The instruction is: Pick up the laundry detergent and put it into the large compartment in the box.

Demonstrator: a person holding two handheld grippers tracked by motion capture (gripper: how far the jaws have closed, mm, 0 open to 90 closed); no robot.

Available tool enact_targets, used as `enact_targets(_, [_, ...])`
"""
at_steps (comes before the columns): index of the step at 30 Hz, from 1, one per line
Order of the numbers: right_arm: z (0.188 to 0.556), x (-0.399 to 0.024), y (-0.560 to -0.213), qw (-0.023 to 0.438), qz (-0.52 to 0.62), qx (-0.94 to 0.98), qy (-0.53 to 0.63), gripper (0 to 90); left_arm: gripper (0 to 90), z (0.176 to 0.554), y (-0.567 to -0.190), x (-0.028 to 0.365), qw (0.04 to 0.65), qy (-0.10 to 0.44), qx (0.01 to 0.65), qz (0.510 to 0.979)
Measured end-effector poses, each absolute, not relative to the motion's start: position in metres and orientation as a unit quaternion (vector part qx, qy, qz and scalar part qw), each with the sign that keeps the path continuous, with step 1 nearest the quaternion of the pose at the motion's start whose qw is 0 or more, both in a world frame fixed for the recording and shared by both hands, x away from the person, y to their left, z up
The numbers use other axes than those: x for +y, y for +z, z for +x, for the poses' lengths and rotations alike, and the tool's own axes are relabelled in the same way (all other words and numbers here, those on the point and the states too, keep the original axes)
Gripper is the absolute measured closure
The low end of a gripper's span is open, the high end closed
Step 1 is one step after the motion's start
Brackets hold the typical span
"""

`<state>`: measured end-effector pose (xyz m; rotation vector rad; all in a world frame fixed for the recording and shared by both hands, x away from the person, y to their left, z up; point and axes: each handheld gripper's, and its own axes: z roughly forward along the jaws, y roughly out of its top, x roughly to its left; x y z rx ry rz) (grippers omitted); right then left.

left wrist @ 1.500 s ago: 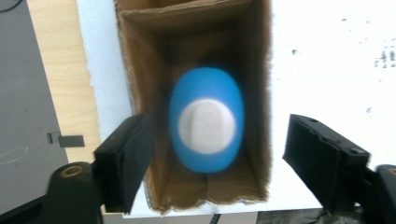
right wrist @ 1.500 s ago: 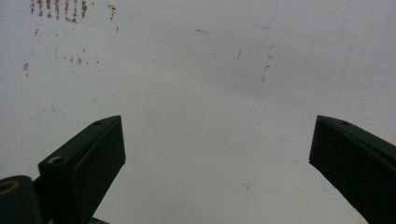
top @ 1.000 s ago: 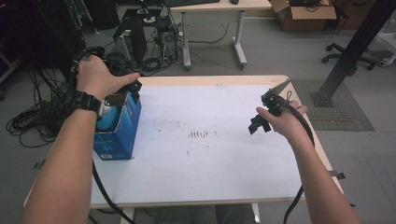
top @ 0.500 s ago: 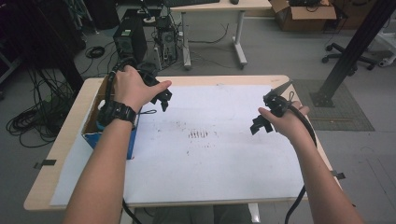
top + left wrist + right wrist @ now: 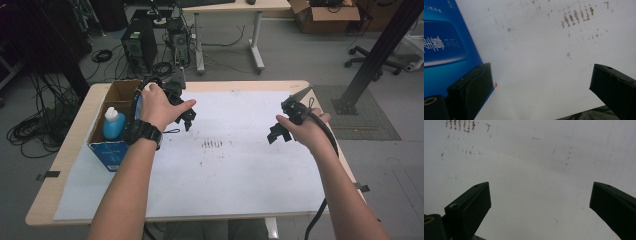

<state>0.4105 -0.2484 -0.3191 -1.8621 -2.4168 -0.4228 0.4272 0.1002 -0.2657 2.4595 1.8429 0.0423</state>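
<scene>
A white sheet [image 5: 240, 170] marked with brown stains [image 5: 213, 144] covers the surface. The blue box [image 5: 112, 130] is stood beside the left gripper [image 5: 188, 117]; the right gripper [image 5: 276, 135] is held apart. Both fingers are spread, empty.

A black wristwatch [image 5: 143, 133] is worn on the left wrist, left of centre in the high view; the forearms are left unsleeved. Each hand-held gripper, left [image 5: 189, 119] and right [image 5: 278, 135], is built black, with blocky jaws marked by small screw holes. A black cable [image 5: 320, 212] is trailed at lower right.
</scene>
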Motion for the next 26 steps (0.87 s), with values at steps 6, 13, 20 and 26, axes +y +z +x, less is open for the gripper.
enact_targets(6, [0.4084,-0.2501,-0.3189,0.030,-0.607,-0.782,-0.137,3.8,4.9,0.4261,-0.2682,0.0970,0.037,0.009,0.596,0.802])
enact_targets(13, [0.4054,-0.2531,-0.3187,0.029,-0.608,-0.782,-0.138,3.8,4.9,0.4247,-0.2684,0.0961,0.031,0.014,0.593,0.804])
enact_targets(20, [0.4042,-0.2531,-0.3184,0.029,-0.608,-0.781,-0.139,3.8,4.9,0.4243,-0.2696,0.0951,0.027,0.012,0.590,0.807])
enact_targets(26, [0.4051,-0.2531,-0.3180,0.032,-0.609,-0.780,-0.142,3.8,4.8,0.4250,-0.2696,0.0956,0.029,0.010,0.590,0.807])
